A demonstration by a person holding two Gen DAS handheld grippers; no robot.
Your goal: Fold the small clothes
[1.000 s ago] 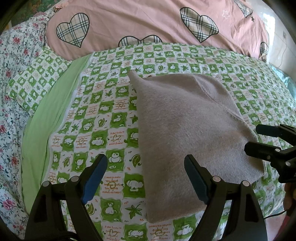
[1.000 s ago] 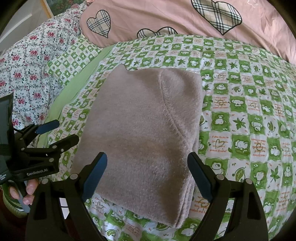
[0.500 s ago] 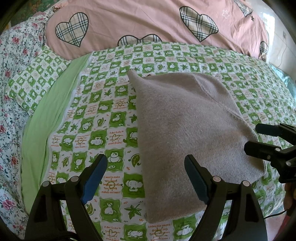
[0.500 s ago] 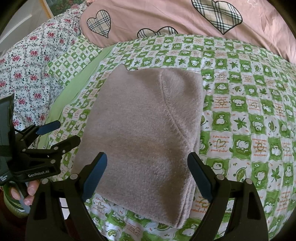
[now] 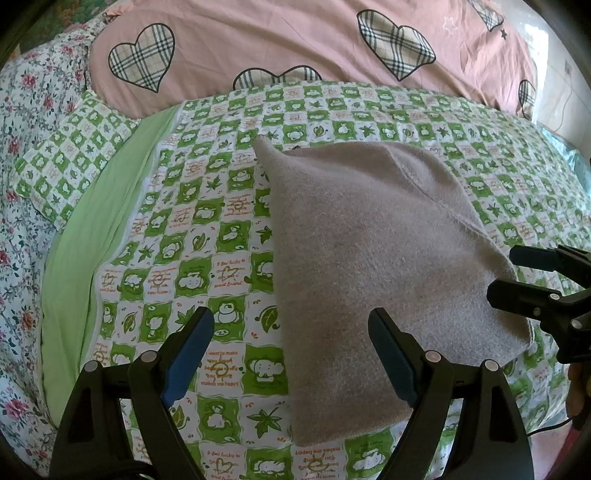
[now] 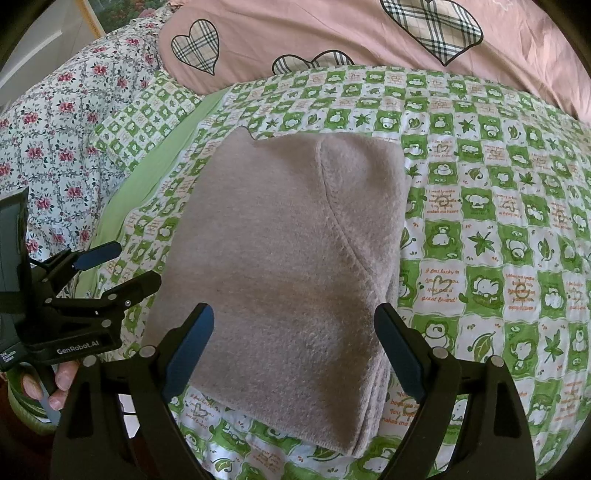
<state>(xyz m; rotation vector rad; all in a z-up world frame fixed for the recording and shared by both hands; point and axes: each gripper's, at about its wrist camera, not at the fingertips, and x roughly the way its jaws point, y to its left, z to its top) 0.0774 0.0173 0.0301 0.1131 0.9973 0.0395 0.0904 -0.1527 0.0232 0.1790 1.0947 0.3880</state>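
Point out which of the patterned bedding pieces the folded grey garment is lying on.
The green-and-white checked sheet with cartoon animals: the grey garment rests on it. The pink heart-print cover lies beyond, the floral fabric off left.

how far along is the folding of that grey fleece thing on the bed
Done: the grey fleece garment already lies as a compact folded rectangle on the green checked sheet, layers stacked along its right edge. In hand: nothing; the left gripper and right gripper both hover open above it, not touching. Left: perhaps one more fold or setting it aside; no other clothes are in view.
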